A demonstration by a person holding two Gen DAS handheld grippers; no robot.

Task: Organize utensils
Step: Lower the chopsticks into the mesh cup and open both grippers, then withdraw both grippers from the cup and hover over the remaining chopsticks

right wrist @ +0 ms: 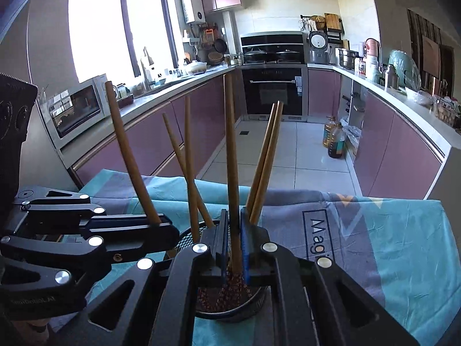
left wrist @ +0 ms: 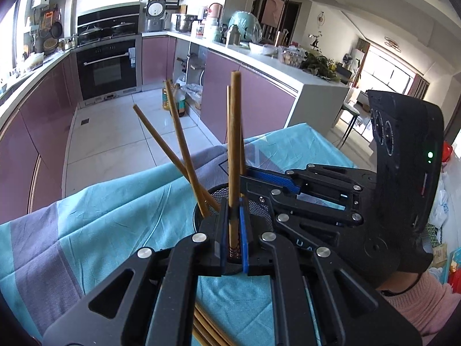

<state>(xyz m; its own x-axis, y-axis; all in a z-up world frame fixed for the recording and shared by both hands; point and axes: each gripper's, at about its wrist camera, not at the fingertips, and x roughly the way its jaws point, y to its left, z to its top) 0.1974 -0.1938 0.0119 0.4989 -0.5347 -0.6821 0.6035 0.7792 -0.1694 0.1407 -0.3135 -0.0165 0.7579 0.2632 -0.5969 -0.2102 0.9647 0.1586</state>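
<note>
Chopsticks going into the holder, that's the step we're on. Left gripper (left wrist: 234,236) is clamped on one chopstick (left wrist: 234,150), standing nearly upright, tip end down inside the mesh holder (left wrist: 260,206) on the blue cloth (left wrist: 121,225). Right gripper (right wrist: 232,239) is doing the same thing with its own chopstick (right wrist: 231,158), pads pinched tight on it, tip down among the reddish filler (right wrist: 227,294) in the holder's bottom. The two grippers are crowded right over the rim; in the right wrist view the left one comes in from 9 o'clock.

Already parked in the holder: a crossed pair (right wrist: 187,155) leaning toward 11 o'clock and another pair (right wrist: 266,161) leaning toward 1 o'clock. More loose chopsticks (left wrist: 207,328) lie on the cloth at 6 o'clock in the left view, so I'd guess the job's around the middle, not near the end.

Next move, imo: let both sticks go once the tips are seated, then lift straight up so the fingers don't knock the leaning ones. With both grippers this close, releasing one at a time seems safer. Then back for the ones on the cloth.
</note>
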